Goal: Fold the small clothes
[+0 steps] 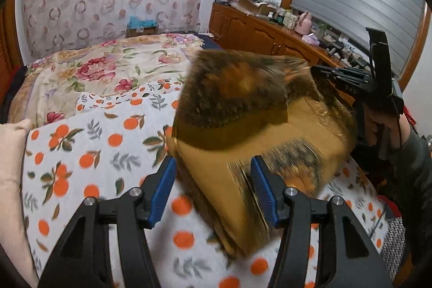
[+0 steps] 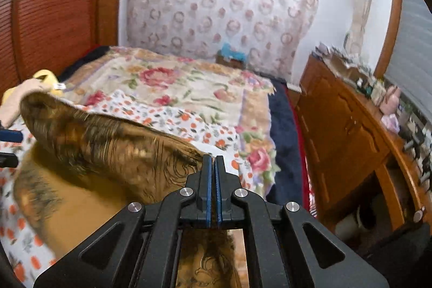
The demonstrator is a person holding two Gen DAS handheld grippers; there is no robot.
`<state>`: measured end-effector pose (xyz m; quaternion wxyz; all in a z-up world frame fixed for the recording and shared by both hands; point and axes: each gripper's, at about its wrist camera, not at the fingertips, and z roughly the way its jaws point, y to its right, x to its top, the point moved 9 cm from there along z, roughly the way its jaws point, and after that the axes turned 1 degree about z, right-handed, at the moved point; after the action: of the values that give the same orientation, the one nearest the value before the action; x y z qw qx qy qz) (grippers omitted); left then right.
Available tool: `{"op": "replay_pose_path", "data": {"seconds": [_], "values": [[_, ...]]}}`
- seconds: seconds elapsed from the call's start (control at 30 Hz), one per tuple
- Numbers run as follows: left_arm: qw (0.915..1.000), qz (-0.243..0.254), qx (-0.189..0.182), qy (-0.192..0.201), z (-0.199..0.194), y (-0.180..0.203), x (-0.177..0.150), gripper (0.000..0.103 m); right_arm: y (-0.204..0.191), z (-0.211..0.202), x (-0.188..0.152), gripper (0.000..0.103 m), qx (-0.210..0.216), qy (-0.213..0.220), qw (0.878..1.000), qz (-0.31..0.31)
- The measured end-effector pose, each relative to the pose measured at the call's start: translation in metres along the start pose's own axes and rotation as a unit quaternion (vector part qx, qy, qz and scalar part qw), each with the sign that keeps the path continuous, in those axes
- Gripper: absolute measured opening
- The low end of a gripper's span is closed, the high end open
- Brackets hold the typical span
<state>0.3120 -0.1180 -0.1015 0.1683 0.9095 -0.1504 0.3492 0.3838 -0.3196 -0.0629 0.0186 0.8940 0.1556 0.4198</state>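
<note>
We treat the mustard-brown printed garment [image 1: 243, 131] as light, soft and limp; it drapes and sags where unsupported, so we take it by an edge or corner. It lies at centre frame in the left wrist view, one flap lifted. The right gripper [image 2: 213, 161] is clamped on that flap's edge. The left gripper [image 1: 213, 190] stands half spread at lower centre, pads clear of the cloth. The orange-print sheet [image 1: 89, 153] gives a yielding surface; a floral quilt [image 1: 108, 66] lies behind, a wooden cabinet [image 2: 340, 126] at right.
</note>
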Motion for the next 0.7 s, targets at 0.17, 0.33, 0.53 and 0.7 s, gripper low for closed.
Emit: {"op": "replay_pose_path", "data": {"seconds": [0.17, 0.33, 0.53, 0.7], "values": [[0.9997, -0.004, 0.018, -0.013, 0.02, -0.013, 0.006, 0.056, 0.025, 0.02, -0.008, 0.014, -0.015, -0.015, 0.999, 0.041], [0.9987, -0.036, 0.009, -0.035, 0.033, -0.028, -0.005, 0.056, 0.032, 0.004, -0.014, 0.04, -0.016, -0.014, 0.998, 0.052], [0.9973, -0.049, -0.001, -0.054, 0.041, -0.025, -0.015, 0.056, 0.018, -0.021, -0.033, 0.048, 0.011, -0.012, 0.998, 0.059], [0.9965, -0.057, -0.014, -0.06, 0.045, -0.019, -0.021, 0.056, 0.006, -0.029, -0.042, 0.049, 0.02, -0.015, 0.998, 0.053]]}}
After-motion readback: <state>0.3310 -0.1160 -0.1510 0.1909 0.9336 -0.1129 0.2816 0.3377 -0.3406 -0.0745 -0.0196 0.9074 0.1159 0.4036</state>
